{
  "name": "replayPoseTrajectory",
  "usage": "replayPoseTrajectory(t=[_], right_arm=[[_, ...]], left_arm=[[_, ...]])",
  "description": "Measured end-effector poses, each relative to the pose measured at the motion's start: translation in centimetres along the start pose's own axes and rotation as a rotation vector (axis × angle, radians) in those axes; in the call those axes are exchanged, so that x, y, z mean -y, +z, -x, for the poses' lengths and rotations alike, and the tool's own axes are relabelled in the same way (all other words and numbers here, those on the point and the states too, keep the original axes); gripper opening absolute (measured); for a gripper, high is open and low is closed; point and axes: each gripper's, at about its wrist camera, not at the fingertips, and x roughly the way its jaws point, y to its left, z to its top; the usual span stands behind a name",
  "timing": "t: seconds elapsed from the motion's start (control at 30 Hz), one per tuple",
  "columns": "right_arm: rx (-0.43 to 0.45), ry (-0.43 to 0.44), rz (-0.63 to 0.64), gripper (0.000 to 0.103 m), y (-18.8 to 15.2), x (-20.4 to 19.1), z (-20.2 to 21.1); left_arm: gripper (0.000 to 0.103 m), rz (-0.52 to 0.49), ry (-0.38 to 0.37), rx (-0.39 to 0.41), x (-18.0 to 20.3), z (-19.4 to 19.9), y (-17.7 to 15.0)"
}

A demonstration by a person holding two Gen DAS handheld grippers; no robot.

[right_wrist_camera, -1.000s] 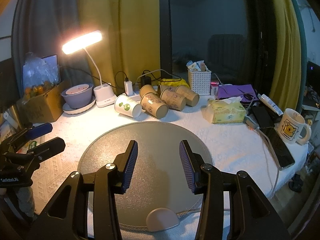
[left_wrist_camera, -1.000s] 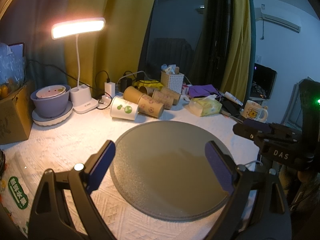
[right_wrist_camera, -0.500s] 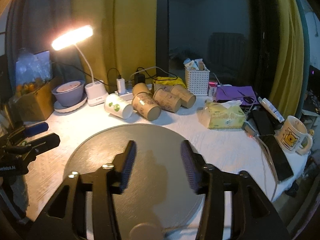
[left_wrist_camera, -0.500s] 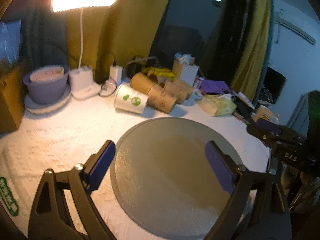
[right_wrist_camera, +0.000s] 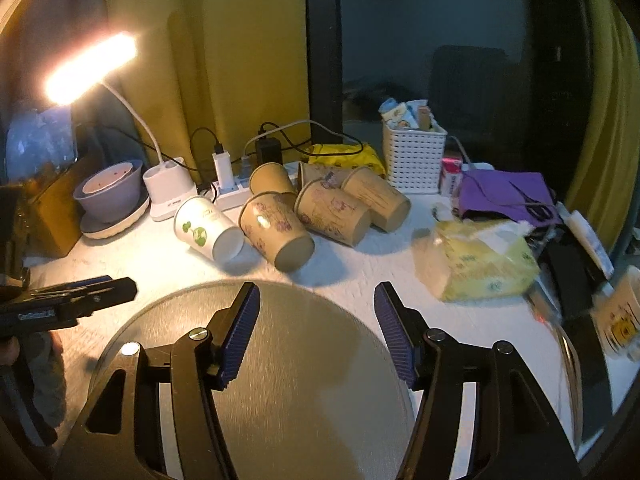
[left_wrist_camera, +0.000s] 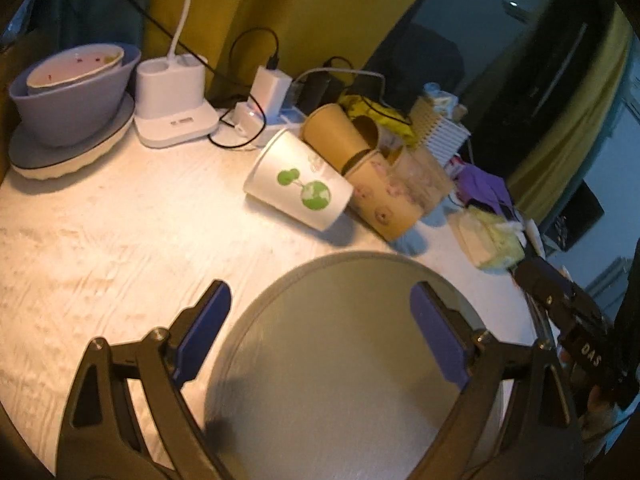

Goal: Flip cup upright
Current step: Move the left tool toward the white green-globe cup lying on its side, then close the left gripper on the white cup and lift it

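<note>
Several paper cups lie on their sides at the back of the table. A white cup with green print (left_wrist_camera: 298, 186) (right_wrist_camera: 207, 233) lies leftmost, base toward me. Brown printed cups (left_wrist_camera: 384, 204) (right_wrist_camera: 278, 236) lie beside it. My left gripper (left_wrist_camera: 320, 304) is open and empty, above the near edge of a round grey mat (left_wrist_camera: 352, 360), below the white cup. My right gripper (right_wrist_camera: 316, 312) is open and empty over the mat (right_wrist_camera: 296, 380), short of the brown cups. The left gripper shows at the left edge of the right wrist view (right_wrist_camera: 120, 288).
A lit desk lamp (right_wrist_camera: 90, 66) with a white base (left_wrist_camera: 172, 104), a purple bowl on a plate (left_wrist_camera: 68, 92), a power strip with chargers (right_wrist_camera: 232, 194), a white basket (right_wrist_camera: 414, 156), a tissue pack (right_wrist_camera: 476, 264), phones and a mug (right_wrist_camera: 620, 316) crowd the back and right.
Both grippers have moved forward toward the cups, which now look larger. The left one has swung left and tilted down. The right gripper's jaws have opened wider.
</note>
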Motion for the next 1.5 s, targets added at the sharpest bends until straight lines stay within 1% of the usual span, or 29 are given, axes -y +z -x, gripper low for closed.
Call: replayPoseTrajectory(t=[0.13,0.3,0.4,0.6,0.8,0.93,0.97,1.03,1.07,1.1,1.13,1.3,1.5], right_arm=[[-0.011,0.023,0.009,0.063,1.6,0.3,-1.8],[-0.021,0.041,0.005,0.063,3.3,1.5,-3.9],[-0.028,0.048,0.003,0.063,4.0,2.3,-5.0],[-0.035,0.065,-0.004,0.063,4.7,3.7,-6.4],[-0.044,0.079,-0.012,0.063,4.6,4.5,-7.3],[-0.05,0.079,-0.02,0.063,4.4,5.0,-7.5],[-0.052,0.078,-0.022,0.063,4.3,5.1,-7.5],[-0.059,0.073,-0.027,0.063,4.2,5.3,-7.7],[-0.062,0.071,-0.03,0.063,4.1,5.4,-7.8],[-0.064,0.068,-0.032,0.063,4.1,5.5,-7.9],[-0.065,0.066,-0.035,0.063,4.0,5.5,-7.9],[-0.067,0.059,-0.041,0.063,3.9,5.4,-7.8],[-0.071,0.046,-0.051,0.063,3.7,5.1,-7.2]], left_arm=[[0.092,0.037,0.011,-0.007,0.6,-1.8,1.9],[0.092,0.145,0.022,-0.013,0.3,-4.2,4.1],[0.092,0.208,0.051,-0.021,-0.1,-5.7,5.1],[0.092,0.311,0.09,-0.011,-1.2,-7.5,6.0],[0.092,0.35,0.09,-0.042,-1.5,-9.8,6.5],[0.092,0.359,0.088,-0.071,-1.6,-11.4,6.8],[0.091,0.344,0.092,-0.058,-1.5,-11.5,6.9],[0.091,0.326,0.1,-0.056,-1.3,-11.7,7.0],[0.084,0.323,0.103,-0.054,-1.3,-11.7,7.1],[0.075,0.32,0.097,-0.045,-1.4,-11.6,7.1],[0.072,0.32,0.084,-0.046,-1.5,-11.7,7.1],[0.065,0.3,0.041,-0.06,-1.5,-11.6,7.0],[0.064,0.262,0.01,-0.072,-1.2,-10.4,6.5]])
